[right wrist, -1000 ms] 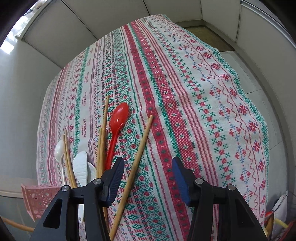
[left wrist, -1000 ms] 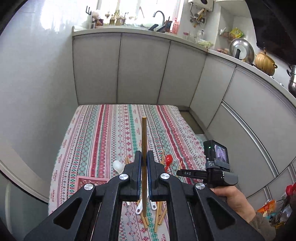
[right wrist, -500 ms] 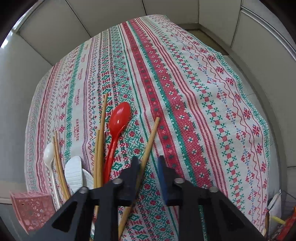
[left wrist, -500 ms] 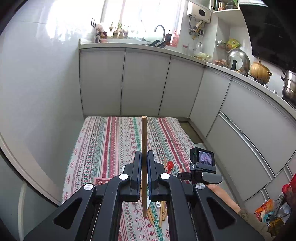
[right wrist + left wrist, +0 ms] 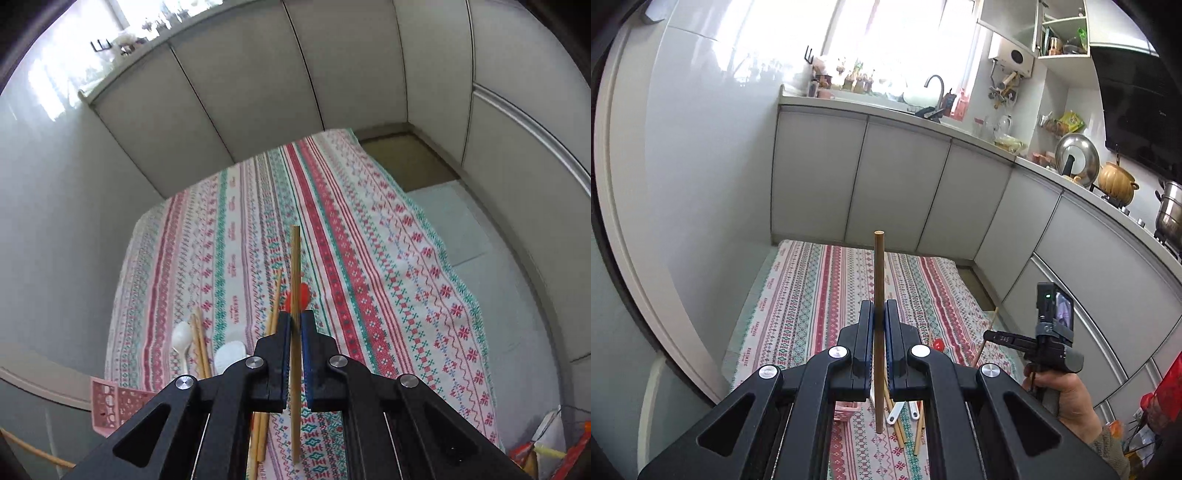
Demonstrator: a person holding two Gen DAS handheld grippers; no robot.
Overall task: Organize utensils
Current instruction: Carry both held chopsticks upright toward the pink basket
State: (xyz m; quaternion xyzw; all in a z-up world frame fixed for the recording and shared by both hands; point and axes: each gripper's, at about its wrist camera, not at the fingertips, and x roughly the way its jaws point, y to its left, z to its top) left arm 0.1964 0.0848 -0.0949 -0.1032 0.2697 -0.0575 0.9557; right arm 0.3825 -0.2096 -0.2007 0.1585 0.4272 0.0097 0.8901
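Note:
My left gripper is shut on a wooden chopstick, held upright well above the table. My right gripper is shut on another wooden chopstick, lifted off the patterned tablecloth. The right gripper and its chopstick also show in the left wrist view. On the cloth lie a red spoon, two white spoons, and several loose chopsticks. A pink perforated basket stands at the table's near left corner.
Grey cabinet fronts wall the table at the back and right. The white wall is close on the left. The counter holds pots and a sink. Floor shows beyond the table's far right corner.
My right gripper closed on the chopstick that lay beside the red spoon and lifted it off the cloth. My left gripper rose higher with its chopstick.

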